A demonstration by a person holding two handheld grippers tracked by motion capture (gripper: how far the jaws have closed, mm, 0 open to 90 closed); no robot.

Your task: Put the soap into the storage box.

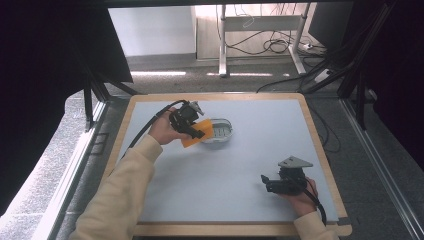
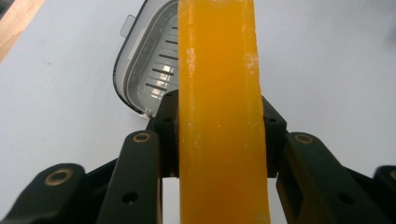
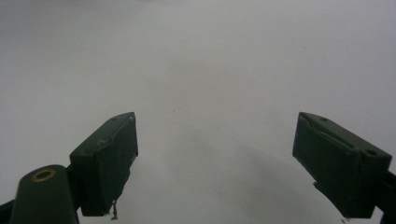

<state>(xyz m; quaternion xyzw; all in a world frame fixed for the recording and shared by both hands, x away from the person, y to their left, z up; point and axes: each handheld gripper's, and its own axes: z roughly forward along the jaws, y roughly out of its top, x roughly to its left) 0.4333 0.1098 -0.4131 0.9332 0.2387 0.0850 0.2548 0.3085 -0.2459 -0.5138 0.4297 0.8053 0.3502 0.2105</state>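
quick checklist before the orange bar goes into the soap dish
1. Grip: left gripper fingers shut on the orange bar: ok.
2. Grey dish open-side up, ridged bottom visible: ok.
3. Bar lined up over dish: partly, it overlaps the dish's near left edge: not ok.
4. Dish free of other items: cannot tell, the bar hides part of it.
5. Right gripper open, away from dish: ok.
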